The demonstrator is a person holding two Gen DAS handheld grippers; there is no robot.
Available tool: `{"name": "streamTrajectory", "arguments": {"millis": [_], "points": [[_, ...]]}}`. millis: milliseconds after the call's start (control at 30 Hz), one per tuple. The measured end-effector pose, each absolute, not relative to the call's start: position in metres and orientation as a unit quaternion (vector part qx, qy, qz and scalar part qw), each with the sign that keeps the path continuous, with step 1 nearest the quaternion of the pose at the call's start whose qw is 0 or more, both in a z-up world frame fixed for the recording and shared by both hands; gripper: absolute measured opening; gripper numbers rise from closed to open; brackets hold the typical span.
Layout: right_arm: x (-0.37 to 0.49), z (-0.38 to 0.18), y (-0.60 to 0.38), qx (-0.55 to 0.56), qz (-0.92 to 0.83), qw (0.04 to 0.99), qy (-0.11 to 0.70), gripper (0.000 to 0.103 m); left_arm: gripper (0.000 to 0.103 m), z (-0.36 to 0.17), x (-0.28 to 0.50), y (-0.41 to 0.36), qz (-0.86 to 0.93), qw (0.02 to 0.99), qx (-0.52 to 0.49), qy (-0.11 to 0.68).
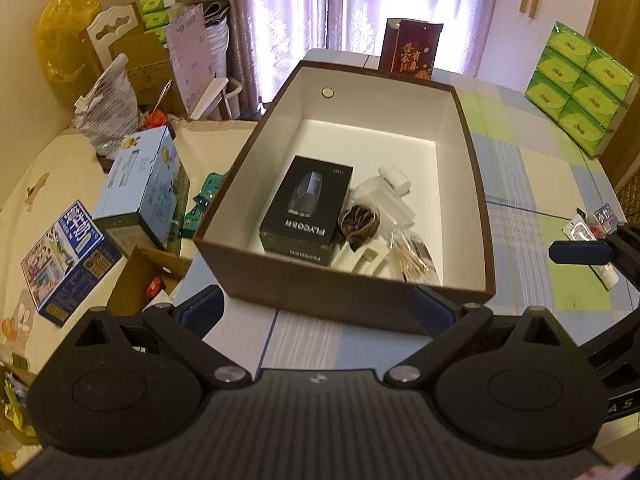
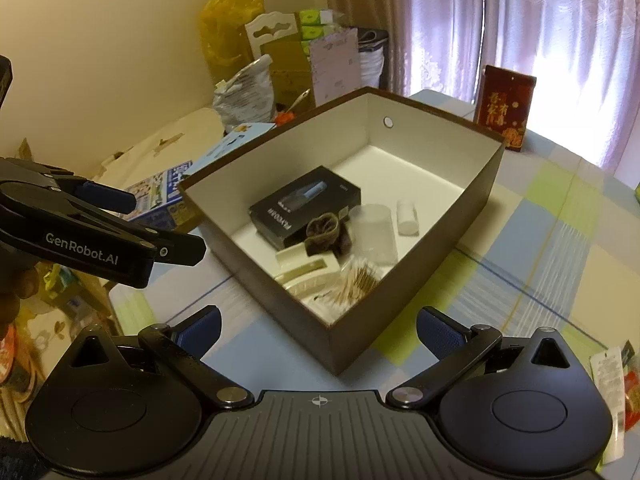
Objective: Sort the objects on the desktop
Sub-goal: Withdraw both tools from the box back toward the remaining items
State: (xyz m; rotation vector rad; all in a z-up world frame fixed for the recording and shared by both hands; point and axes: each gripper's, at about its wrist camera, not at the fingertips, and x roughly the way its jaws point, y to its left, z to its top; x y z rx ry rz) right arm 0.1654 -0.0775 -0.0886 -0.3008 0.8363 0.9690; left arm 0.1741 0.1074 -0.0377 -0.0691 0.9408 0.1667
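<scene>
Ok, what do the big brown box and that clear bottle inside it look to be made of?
Brown box: likely rigid cardboard, matte brown outside, white lining, thin straight walls. Clear bottle: probably frosted translucent plastic, since the box floor shows dimly through it; its white cap looks like opaque plastic.

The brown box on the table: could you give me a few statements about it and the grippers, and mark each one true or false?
1. A black carton lies inside the brown box. True.
2. The left gripper is shut on a bottle. False: it is open and holds nothing.
3. The box has a lid on. False: it is open at the top.
4. A red packet stands behind the box. True.
5. The right gripper is open and empty. True.
</scene>
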Motion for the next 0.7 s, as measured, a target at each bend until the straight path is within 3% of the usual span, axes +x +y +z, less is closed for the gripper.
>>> {"name": "streamTrajectory", "arguments": {"millis": [700], "points": [[0.163,-0.102,-0.137,-0.146,0.457,0.766,0.428,0.101,0.098,-0.056,0.15,0.051,0.096,0.868,-0.05,0.484]]}}
